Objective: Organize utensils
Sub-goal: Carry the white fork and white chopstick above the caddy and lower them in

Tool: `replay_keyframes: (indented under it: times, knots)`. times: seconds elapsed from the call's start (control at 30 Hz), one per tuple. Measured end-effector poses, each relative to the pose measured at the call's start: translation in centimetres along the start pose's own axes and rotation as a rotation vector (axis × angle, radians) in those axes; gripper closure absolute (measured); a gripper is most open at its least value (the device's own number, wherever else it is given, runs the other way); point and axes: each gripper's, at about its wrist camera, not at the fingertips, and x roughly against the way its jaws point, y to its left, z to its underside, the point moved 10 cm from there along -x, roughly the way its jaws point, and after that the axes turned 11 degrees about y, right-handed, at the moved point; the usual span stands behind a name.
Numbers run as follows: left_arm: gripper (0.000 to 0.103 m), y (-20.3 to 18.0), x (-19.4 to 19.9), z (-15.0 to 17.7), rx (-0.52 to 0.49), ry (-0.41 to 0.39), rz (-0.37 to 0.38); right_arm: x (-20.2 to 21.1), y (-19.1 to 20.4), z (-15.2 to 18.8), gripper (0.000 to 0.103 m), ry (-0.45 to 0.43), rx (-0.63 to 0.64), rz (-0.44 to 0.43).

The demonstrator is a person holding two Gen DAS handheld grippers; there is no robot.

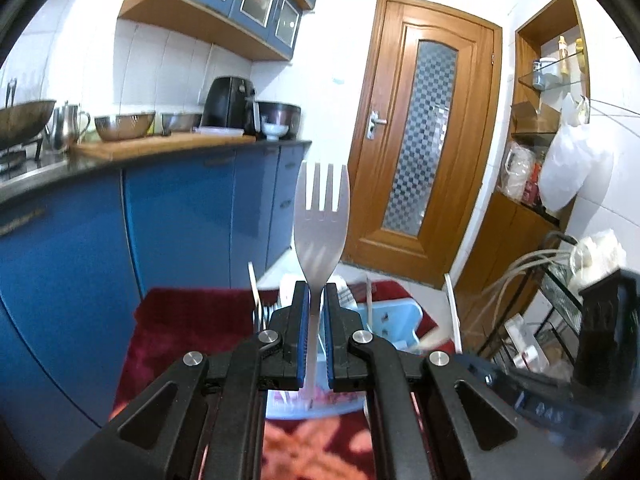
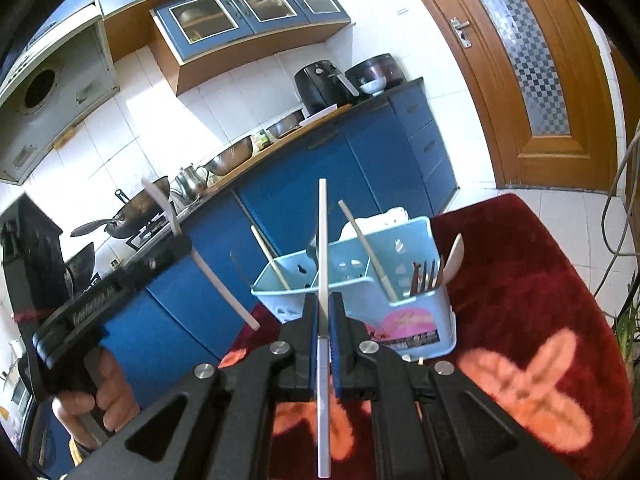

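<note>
My left gripper (image 1: 316, 292) is shut on the handle of a silver fork (image 1: 321, 216), tines up, held above a light blue utensil caddy (image 1: 394, 320). My right gripper (image 2: 323, 304) is shut on a white chopstick (image 2: 322, 240) that points up, just in front of the caddy (image 2: 416, 296). The caddy holds several chopsticks (image 2: 370, 254), dark forks (image 2: 424, 276) and a pale spoon (image 2: 454, 258). The left gripper also shows in the right wrist view (image 2: 182, 242), at the left, with the fork held edge-on.
The caddy stands on a dark red cloth with orange flowers (image 2: 532, 384). Blue kitchen cabinets (image 1: 180, 220) and a counter with bowls, a wok and an air fryer (image 1: 230, 100) lie beyond. A wooden door (image 1: 420, 140) and wire shelving (image 1: 560, 300) are to the right.
</note>
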Motion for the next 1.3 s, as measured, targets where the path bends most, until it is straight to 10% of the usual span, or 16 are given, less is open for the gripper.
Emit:
replay_keyframes:
  times: [0.83,1.3]
  knots:
    - [0.098,1.1,-9.3,-0.8,-0.01,-0.003,-0.025,-2.6,-2.6,-9.4,0.096,-0.255,0.054,0.212]
    - [0.098,1.0,-9.7,-1.1,-0.01,-0.045,-0.011,-6.1,-2.5,-8.6,0.096,-0.26,0.198,0.342]
